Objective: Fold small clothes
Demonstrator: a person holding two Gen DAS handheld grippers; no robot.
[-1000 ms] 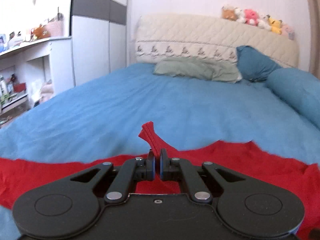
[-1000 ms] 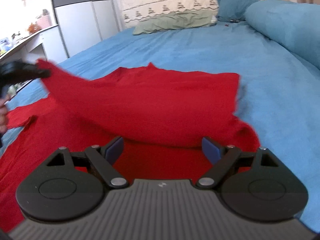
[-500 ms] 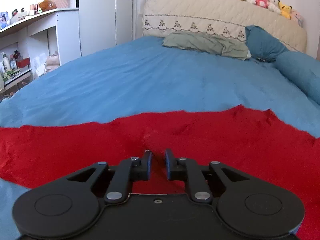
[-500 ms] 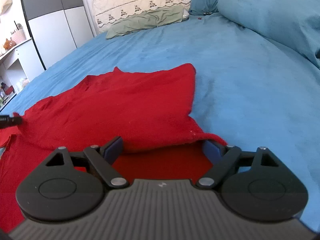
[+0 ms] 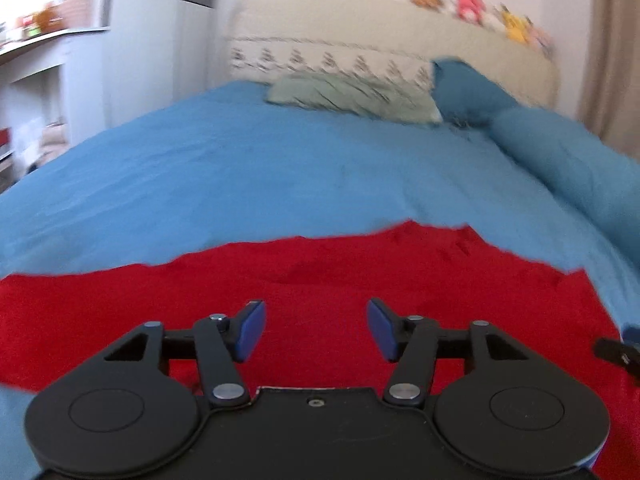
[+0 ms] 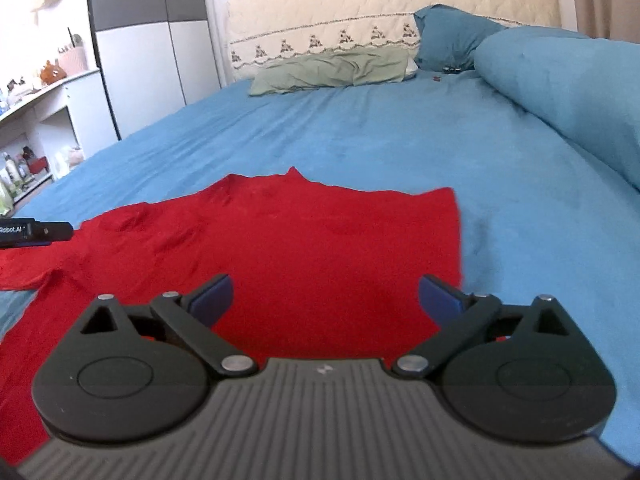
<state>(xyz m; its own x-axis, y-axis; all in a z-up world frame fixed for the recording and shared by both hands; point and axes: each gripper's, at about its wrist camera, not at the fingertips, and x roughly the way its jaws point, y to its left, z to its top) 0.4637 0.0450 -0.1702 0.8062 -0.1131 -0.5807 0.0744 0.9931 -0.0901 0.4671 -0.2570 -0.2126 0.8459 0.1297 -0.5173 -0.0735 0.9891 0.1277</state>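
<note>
Our left gripper [image 5: 316, 328] and right gripper [image 6: 324, 298] both gape wide, holding nothing, above the red garment [image 6: 280, 240] spread on the blue bed [image 6: 360, 136]. Only our right view shows its sleeve.

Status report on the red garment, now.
Left hand-held gripper open, empty. Right hand-held gripper open, empty. Red garment flat on blue bedspread. Nothing obstructing.
</note>
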